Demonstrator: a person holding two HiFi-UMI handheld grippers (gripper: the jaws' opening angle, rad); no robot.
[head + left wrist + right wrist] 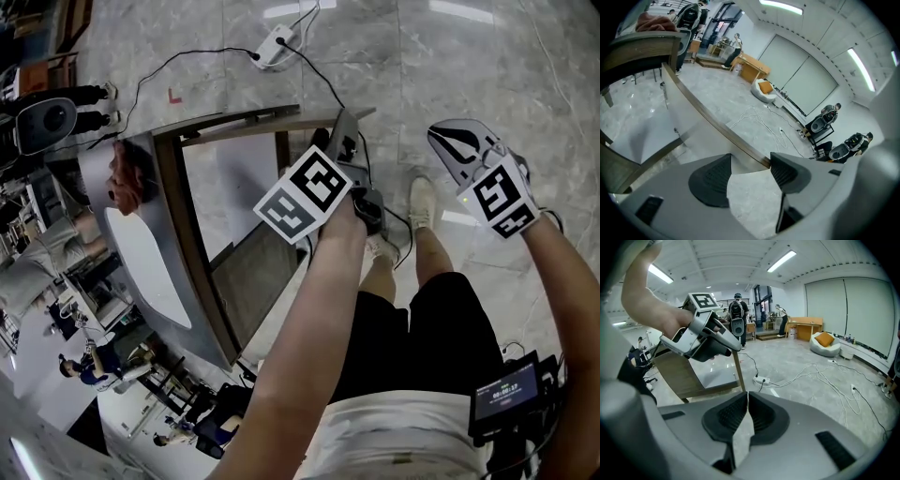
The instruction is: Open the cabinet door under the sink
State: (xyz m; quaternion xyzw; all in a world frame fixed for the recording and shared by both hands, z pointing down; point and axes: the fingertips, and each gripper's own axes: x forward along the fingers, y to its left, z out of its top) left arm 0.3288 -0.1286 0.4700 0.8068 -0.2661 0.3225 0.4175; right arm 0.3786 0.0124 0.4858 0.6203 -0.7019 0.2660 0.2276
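Left gripper has its jaws spread apart and grips nothing. The wooden top rail of the cabinet door ends just beyond its right jaw, and no pad presses on it. In the head view this gripper hovers at the door's free upper corner. The door stands swung well out from the cabinet front, with its hinge side toward the steel sink at the far left, where a reddish cloth lies on the counter. That placement suggests the door is already open and the loosened jaws are either letting it go or nudging its edge; which one cannot be told. Further right, the person's legs stand on the grey floor. Furthest right, the right gripper has its jaws pressed together on nothing and is held off to the side, well apart from the door, probably because one hand is enough for this job. Counted: two grippers, one cabinet door, one sink, one cloth, and one power strip on the floor beyond the door, with cables trailing from it.
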